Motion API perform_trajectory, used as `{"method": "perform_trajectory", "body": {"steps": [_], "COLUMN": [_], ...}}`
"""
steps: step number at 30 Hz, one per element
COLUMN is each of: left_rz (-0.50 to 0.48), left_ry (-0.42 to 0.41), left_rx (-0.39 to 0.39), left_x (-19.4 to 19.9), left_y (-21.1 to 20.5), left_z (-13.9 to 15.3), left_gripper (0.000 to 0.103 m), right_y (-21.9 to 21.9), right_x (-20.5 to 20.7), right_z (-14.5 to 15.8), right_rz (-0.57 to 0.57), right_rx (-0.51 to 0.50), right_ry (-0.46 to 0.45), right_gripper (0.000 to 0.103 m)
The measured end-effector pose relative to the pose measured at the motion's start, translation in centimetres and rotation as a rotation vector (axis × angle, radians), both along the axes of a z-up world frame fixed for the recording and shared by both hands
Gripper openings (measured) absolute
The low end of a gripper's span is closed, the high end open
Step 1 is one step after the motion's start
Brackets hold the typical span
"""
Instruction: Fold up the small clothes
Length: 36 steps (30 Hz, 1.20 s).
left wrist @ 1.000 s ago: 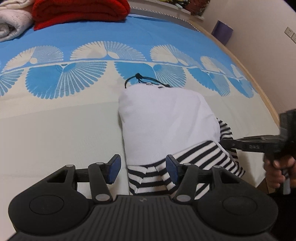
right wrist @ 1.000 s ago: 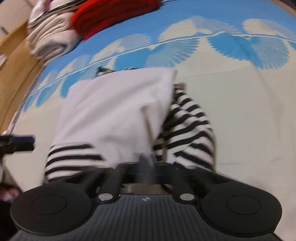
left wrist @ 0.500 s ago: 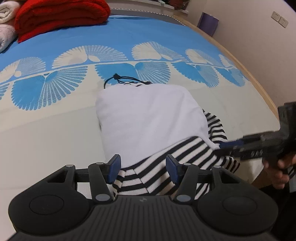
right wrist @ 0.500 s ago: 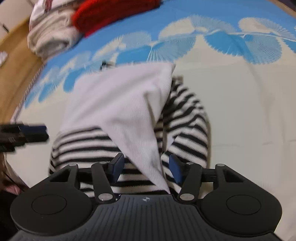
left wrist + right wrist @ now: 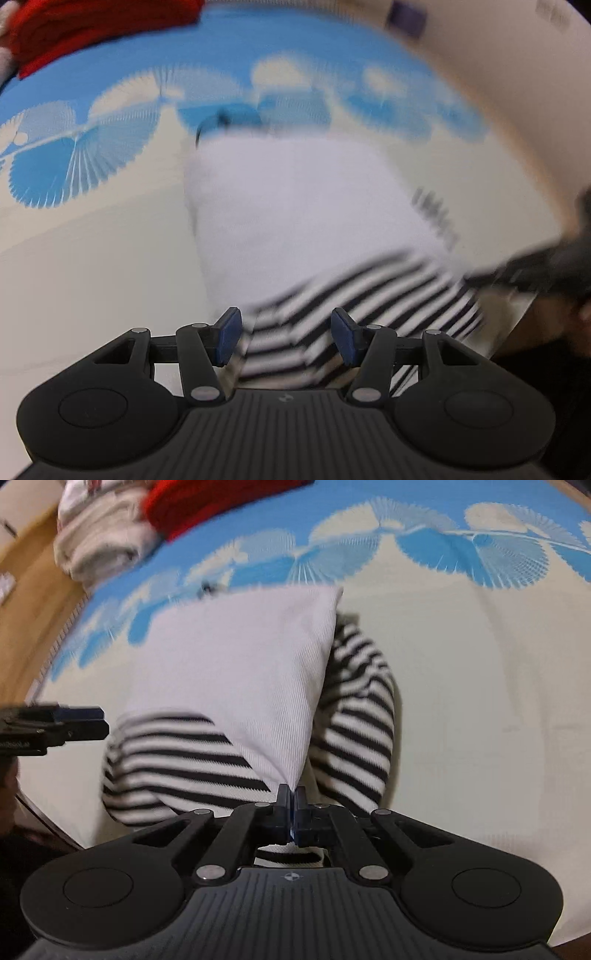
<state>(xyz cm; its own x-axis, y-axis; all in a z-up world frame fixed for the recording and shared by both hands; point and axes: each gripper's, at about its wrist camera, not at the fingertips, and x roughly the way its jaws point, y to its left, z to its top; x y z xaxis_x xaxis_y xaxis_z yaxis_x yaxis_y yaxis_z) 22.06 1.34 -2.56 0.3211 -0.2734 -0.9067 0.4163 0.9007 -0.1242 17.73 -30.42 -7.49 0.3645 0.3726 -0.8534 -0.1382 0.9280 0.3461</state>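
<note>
A small white garment with black-and-white striped sleeves [image 5: 295, 221] lies on the bed, its striped sleeves [image 5: 177, 753] folded near the front edge. My left gripper [image 5: 286, 334] is open, its blue pads [image 5: 229, 332] astride the striped hem, holding nothing. My right gripper [image 5: 291, 801] is shut on the garment's near white corner [image 5: 291, 775]. The left gripper also shows at the left edge of the right wrist view [image 5: 55, 723]. The left wrist view is blurred by motion.
The bed cover [image 5: 480, 701] is cream with a blue fan pattern [image 5: 443, 550]. A red folded blanket [image 5: 207, 506] and pale folded towels [image 5: 99, 542] lie at the far end. A wooden floor [image 5: 26, 590] runs along the bed's left edge.
My right gripper has closed on the white corner of the garment; half a second ago it was open. My left gripper has shifted and its view is now blurred.
</note>
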Motion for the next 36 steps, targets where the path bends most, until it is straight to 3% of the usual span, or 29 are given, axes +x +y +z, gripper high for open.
{"method": "perform_trajectory", "body": {"steps": [1,3,6,9,11,14,19,27,28,30,31,32,36], "left_rz": [-0.006,0.009,0.036,0.091,0.144,0.226,0.347,0.439,0.447,0.439,0.424,0.425,0.554], "left_ry": [0.032,0.048,0.022,-0.005,-0.036,-0.076,-0.068,0.072,0.095,0.112,0.114,0.118,0.156], "left_rx": [0.058,0.076,0.009,-0.064,-0.125,-0.213,-0.338,-0.447,-0.46,-0.475,-0.47,-0.475,-0.553], "left_x": [0.0,0.1,0.4,0.9,1.5,2.9,6.4,11.6,12.1,12.8,13.1,13.3,13.3], "left_y": [-0.3,-0.2,0.9,2.2,2.9,3.7,4.3,4.2,4.3,4.1,4.0,4.3,7.2], "left_z": [-1.1,-1.6,-0.3,0.5,1.0,1.6,0.5,-4.6,-5.5,-6.3,-6.5,-6.7,-7.7], "left_gripper": [0.066,0.07,0.069,0.069,0.069,0.069,0.077,0.083,0.081,0.066,0.049,0.04,0.037], "right_y": [0.3,0.9,1.3,0.6,0.8,2.6,6.0,4.4,4.3,3.8,4.0,3.9,4.2], "right_x": [0.2,0.3,-0.2,-1.0,-1.0,-0.4,-0.1,0.0,0.0,0.1,0.1,0.5,0.9], "right_z": [-0.5,-0.5,1.7,4.3,4.9,3.0,-3.2,-2.9,-2.9,-2.9,-3.0,-3.1,-2.9], "right_rz": [0.01,0.03,0.041,0.01,0.043,0.146,0.353,0.339,0.342,0.339,0.332,0.328,0.314], "right_rx": [-0.015,-0.02,-0.077,-0.01,0.058,0.037,-0.286,-0.223,-0.22,-0.208,-0.201,-0.196,-0.18], "right_ry": [0.01,0.007,-0.108,-0.265,-0.302,-0.227,-0.045,-0.029,-0.028,-0.021,-0.015,-0.012,-0.032], "right_gripper": [0.0,0.001,0.008,0.01,0.017,0.028,0.027,0.027,0.027,0.027,0.027,0.027,0.027]}}
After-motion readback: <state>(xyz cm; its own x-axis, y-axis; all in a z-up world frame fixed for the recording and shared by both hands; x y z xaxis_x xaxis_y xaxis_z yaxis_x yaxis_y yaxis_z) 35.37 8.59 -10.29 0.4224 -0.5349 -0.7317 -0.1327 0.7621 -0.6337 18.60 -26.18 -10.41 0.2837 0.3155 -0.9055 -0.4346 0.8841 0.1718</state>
